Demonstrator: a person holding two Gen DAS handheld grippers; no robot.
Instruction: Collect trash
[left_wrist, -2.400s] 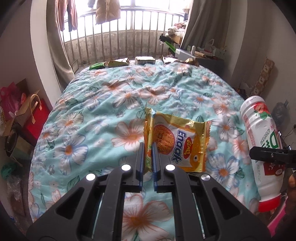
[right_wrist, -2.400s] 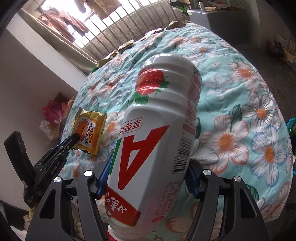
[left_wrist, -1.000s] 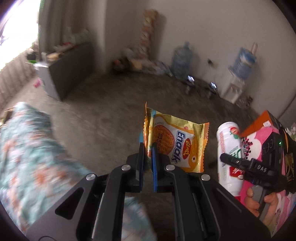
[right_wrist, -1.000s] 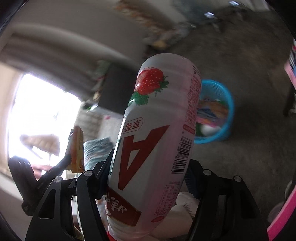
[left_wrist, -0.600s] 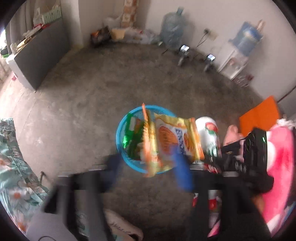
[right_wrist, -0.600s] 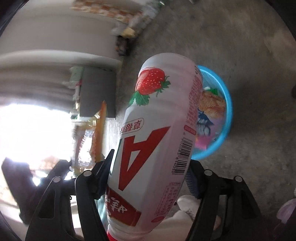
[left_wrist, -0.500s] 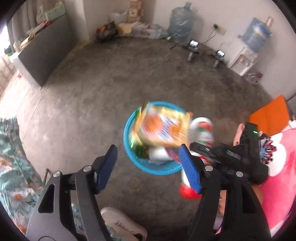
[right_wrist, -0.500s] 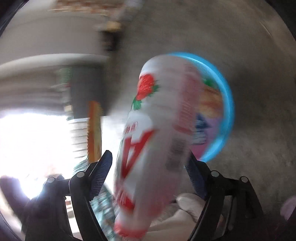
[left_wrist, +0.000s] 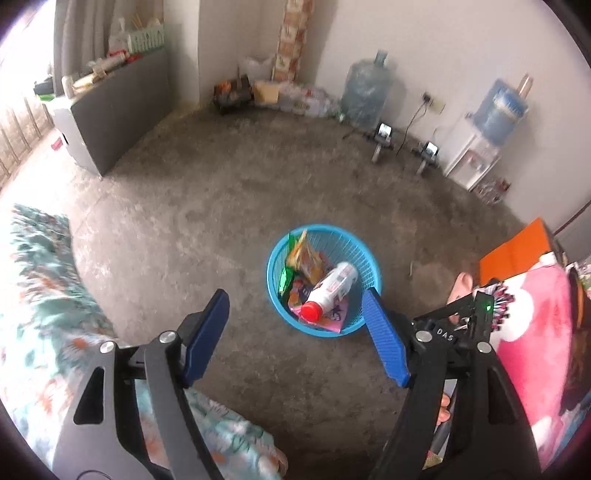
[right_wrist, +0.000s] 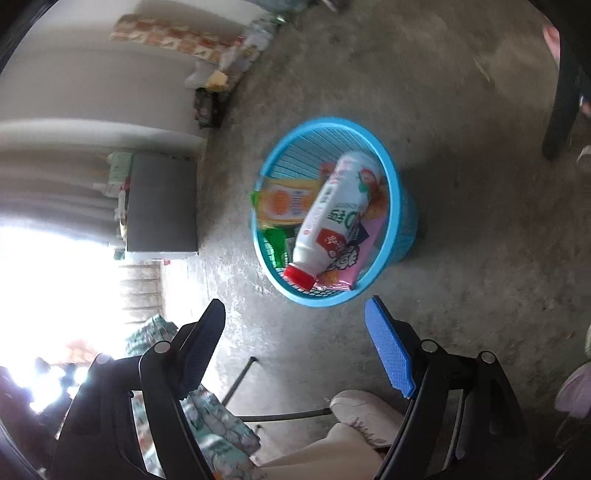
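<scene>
A blue plastic basket (left_wrist: 274, 258) (right_wrist: 406, 221) stands on the concrete floor below both grippers. Inside it a white strawberry-drink bottle (left_wrist: 334, 284) (right_wrist: 332, 218) with a red cap lies slanted on other wrappers. Beside the bottle rests the orange snack packet (left_wrist: 306, 258) (right_wrist: 284, 203). My left gripper (left_wrist: 295, 297) hangs above the basket's near rim, its jaws opening with nothing between them. In the right wrist view my right gripper (right_wrist: 295, 304) stands open and empty just short of the basket.
The floral quilt (left_wrist: 37, 314) fills the left edge. A grey cabinet (left_wrist: 110, 110), water jugs (left_wrist: 364, 96) and a dispenser (left_wrist: 476, 158) line the far walls. A pink blanket (left_wrist: 524, 332) is at the right. A shoe (right_wrist: 362, 413) is near the basket.
Both grippers swung from the bed to above the basket. The left jaws opened and the snack packet fell in. The right jaws let go of the bottle, which now lies in the basket.
</scene>
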